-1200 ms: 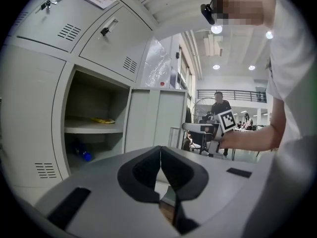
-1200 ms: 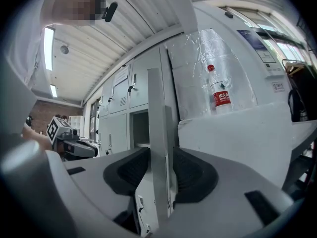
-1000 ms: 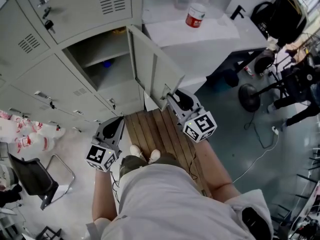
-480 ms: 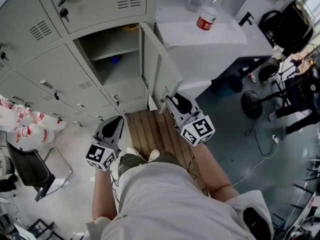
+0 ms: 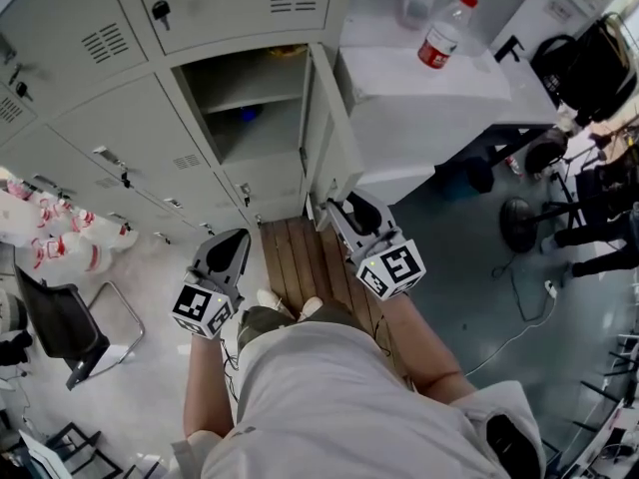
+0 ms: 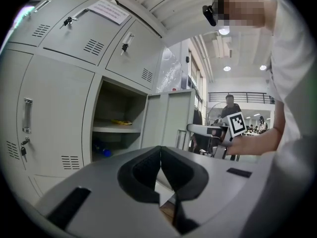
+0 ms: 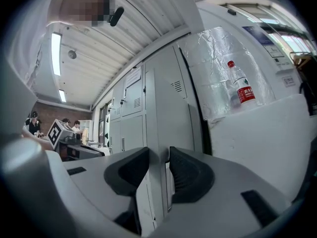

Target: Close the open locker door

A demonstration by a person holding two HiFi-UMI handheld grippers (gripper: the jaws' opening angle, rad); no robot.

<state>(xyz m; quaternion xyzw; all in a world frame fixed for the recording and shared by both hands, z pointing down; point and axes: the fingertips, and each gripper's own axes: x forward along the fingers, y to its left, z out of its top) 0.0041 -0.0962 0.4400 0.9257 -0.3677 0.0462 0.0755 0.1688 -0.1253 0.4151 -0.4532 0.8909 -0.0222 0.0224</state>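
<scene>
Right tongs (image 7: 159,155): parted around the free edge of the locker door (image 5: 324,148). The jaws have just been opening. One pad lies against the sheet and the other stands just clear, so I have no clamp on it.
Left tongs (image 6: 160,155): closed tip to tip and empty, held low and to the left of the open compartment (image 5: 250,108), apart from the door.
Door, place: swung out from the right side of the compartment, roughly square to the locker front, beside the white table (image 5: 399,83) that carries a bottle (image 5: 444,33).
Door, axis: long axis upright. The hinge side is at the lockers, the free edge points out toward me, and the inner face is turned to my left tongs' side.
Progress: as I judge it, the closing swing across the opening is barely begun.
Risk, slip: with the jaws this loose, the thin edge may slide out as I push, leaving the door part open.
Risk, pinch: if I ride the edge all the way in, the inner pad could get caught between door and frame.
Risk, rebound: a hard shove may bounce the door off the frame unlatched.
Risk, sweep: my left tongs seem near the door's arc and may block it.
</scene>
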